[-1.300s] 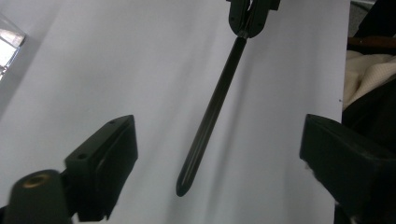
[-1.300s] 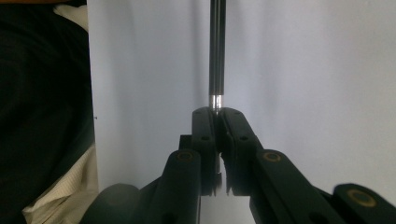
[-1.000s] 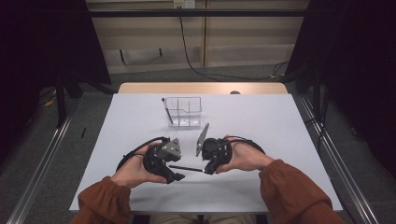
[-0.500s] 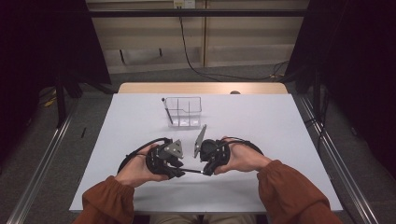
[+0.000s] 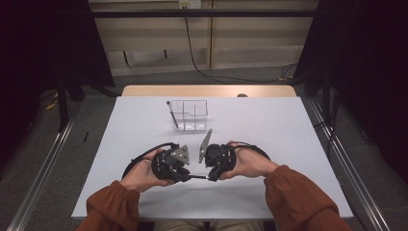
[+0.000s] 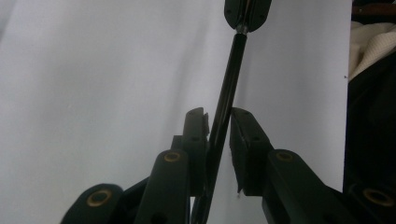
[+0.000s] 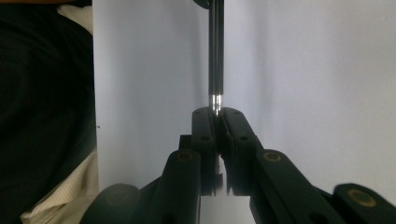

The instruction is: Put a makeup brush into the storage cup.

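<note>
The right claw (image 7: pixel 217 122) was clamped on the silver-banded end of a black pen (image 7: pixel 215 51). The left claw (image 6: pixel 218 126) had just been closing around the pen's other end, jaws narrow, pen between them. The pen (image 5: pixel 198 177) spanned both claws above the white table (image 5: pixel 269 125), well short of the clear divided box (image 5: pixel 189 115).

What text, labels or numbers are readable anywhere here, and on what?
None readable.
Pen, held between both grippers: plain black, no print visible.
Clear organizer: no label.
Table: bare white.
Left gripper and right gripper: no markings visible.
</note>
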A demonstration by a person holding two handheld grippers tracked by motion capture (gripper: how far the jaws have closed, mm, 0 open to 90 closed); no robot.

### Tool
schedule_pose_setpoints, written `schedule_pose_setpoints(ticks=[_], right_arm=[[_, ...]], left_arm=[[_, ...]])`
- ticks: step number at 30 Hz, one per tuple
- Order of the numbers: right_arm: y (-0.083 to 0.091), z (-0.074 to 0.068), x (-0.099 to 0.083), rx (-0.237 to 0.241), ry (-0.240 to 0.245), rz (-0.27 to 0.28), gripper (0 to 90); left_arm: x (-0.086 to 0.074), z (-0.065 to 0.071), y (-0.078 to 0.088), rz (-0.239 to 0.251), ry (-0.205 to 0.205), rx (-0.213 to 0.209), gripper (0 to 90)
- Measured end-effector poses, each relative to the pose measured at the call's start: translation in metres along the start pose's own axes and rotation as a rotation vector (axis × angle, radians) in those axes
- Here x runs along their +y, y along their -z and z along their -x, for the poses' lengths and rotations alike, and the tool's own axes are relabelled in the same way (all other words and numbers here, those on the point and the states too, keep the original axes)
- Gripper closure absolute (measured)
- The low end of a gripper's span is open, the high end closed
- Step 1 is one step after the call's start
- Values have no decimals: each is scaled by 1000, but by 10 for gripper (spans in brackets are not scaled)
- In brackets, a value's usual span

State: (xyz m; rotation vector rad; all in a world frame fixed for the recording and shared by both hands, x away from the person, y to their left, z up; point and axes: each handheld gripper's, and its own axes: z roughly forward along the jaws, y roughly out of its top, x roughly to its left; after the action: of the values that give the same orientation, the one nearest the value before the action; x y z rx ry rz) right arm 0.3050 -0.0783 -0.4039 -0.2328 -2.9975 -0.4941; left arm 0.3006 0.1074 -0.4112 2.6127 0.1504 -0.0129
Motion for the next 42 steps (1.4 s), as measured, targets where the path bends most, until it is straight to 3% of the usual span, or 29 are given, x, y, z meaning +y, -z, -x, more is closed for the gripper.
schedule_pose_setpoints(ticks=[9, 22, 30, 34, 36, 42], right_arm=[[3, 1, -3, -13, 6, 5, 819], [5, 5, -7, -29, -19, 43, 748], [3, 5, -8, -26, -60, 73, 566], [3, 4, -7, -29, -54, 110, 485], [3, 4, -8, -31, -58, 111, 433], [5, 4, -11, -51, -66, 128, 279]], left_arm=[[0, 1, -3, 3, -18, -39, 822], [2, 0, -5, 23, -1, -39, 842], [0, -1, 0, 32, 13, -45, 841], [1, -1, 0, 33, 8, -52, 841], [1, 0, -1, 37, 8, -36, 841], [-1, -2, 1, 42, 32, -42, 841]])
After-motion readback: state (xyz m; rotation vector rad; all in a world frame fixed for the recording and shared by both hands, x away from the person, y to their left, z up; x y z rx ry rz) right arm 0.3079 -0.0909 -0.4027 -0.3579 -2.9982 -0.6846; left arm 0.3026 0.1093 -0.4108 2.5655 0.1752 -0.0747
